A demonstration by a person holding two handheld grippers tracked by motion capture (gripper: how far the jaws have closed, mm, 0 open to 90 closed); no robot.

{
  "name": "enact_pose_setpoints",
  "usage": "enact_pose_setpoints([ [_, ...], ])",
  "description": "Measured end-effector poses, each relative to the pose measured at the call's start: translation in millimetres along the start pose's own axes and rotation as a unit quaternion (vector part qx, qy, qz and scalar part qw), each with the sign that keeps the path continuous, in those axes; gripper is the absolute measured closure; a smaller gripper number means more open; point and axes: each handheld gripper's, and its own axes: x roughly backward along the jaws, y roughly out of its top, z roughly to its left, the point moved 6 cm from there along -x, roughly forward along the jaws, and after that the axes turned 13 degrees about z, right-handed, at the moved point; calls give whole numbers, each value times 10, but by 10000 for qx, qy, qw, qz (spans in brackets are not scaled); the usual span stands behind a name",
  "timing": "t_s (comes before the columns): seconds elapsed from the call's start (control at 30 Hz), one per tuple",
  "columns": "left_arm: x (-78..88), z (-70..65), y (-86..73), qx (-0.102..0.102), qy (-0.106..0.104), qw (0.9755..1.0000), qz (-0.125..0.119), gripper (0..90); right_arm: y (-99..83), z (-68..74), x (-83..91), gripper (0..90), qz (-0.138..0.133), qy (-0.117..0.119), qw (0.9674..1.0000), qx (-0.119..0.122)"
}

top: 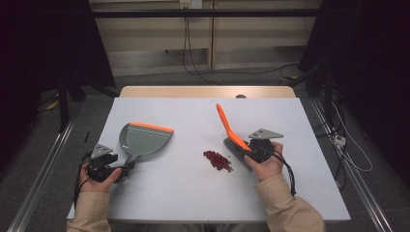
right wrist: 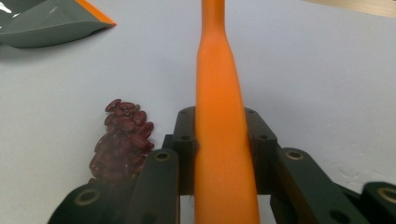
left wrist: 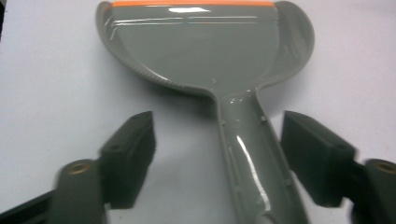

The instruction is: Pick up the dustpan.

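On the white table [top: 193, 193], a grey dustpan [top: 145, 140] lay at nine o'clock, its handle between the left gripper [left wrist: 217, 154]'s half-open, untouching jaws. At three o'clock the right gripper [right wrist: 222, 140] clamped the orange brush [right wrist: 219, 140], beside red beans [top: 217, 160].

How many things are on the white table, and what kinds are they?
Dustpan, grey with an orange edge: 1
Brush with an orange handle: 1
Pile of dark red beans: 1 pile, the beans too small to count
Grippers, left gripper and right gripper: 2
Total: 5
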Motion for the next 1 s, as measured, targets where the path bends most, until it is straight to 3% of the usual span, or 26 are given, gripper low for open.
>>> enact_pose_setpoints([
  [0.13, -28, 63, 43, 168, 16, 9998, 70, 429, 2, 0, -3, 711, -10, 21, 10000, -1],
  [0.2, -51, 91, 68, 161, 92, 9998, 112, 469, 0, -7, -2, 710, -8, 29, 10000, -14],
  [0.33, -130, 44, 130, -75, 84, 9996, 266, 489, -5, -12, 3, 711, -15, 55, 10000, 0],
  [0.4, -169, 29, 155, -257, 233, 9987, 379, 480, -6, -9, 4, 710, -10, 52, 10000, 11],
  [0.53, -290, 4, 160, -530, 315, 9960, 653, 485, -2, -1, 0, 710, -19, 71, 10000, 29],
  [0.57, -303, 0, 161, -595, 319, 9955, 658, 549, -3, 0, 0, 710, -19, 71, 10000, 34],
  [0.63, -300, 5, 164, -595, 215, 9958, 657, 626, -3, 0, 1, 710, -15, 88, 10000, 43],
  [0.7, -278, -2, 167, -697, 147, 9951, 679, 630, -4, -3, 2, 710, -20, 77, 10000, 45],
  [0.8, -236, -53, 159, -744, -166, 9951, 633, 631, -1, -1, -2, 711, -48, 110, 9999, 22],
  [0.9, -149, -130, 182, -1061, -247, 9924, 579, 632, 3, 4, -3, 711, -99, 121, 9999, 21],
  [1.0, -55, -272, 186, -1451, -399, 9871, 541, 632, 22, 0, 1, 712, -202, 104, 9997, 12],
])
